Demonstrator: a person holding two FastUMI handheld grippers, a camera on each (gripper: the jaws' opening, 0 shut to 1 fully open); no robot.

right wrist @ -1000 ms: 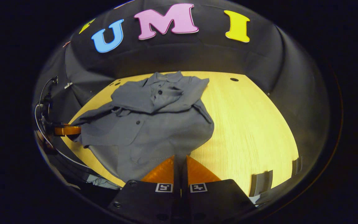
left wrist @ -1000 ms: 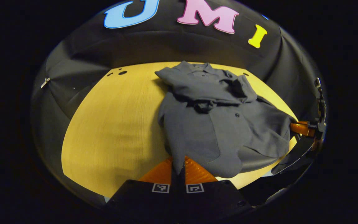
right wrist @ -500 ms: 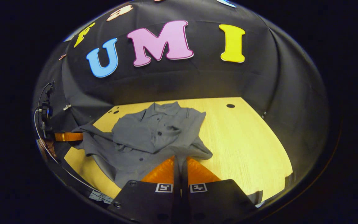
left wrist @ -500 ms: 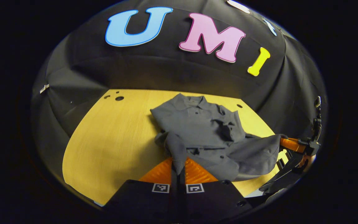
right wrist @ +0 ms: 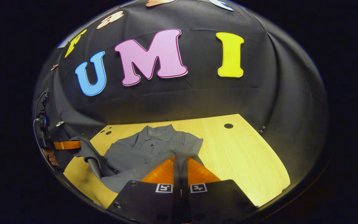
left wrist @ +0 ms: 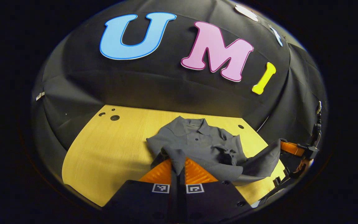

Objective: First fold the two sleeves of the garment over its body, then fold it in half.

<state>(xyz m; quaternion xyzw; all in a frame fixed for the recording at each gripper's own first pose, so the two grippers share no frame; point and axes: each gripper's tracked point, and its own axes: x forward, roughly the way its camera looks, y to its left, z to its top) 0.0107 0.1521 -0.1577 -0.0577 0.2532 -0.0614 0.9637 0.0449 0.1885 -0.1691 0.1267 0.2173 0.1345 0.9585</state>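
I have the left gripper and the right gripper each clamped on the grey shirt's hem, low centre over the wooden table.

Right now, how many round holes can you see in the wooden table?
4: three clustered in the table's far left corner, and one in the far right corner. The shirt may hide others.

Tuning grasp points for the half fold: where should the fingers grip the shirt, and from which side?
Grip the hem corners, coming from the near edge toward the collar. The shirt lies collar-far on the table, sleeves already folded in, so its free edge is the hem. The left gripper and right gripper each pinch a corner there.
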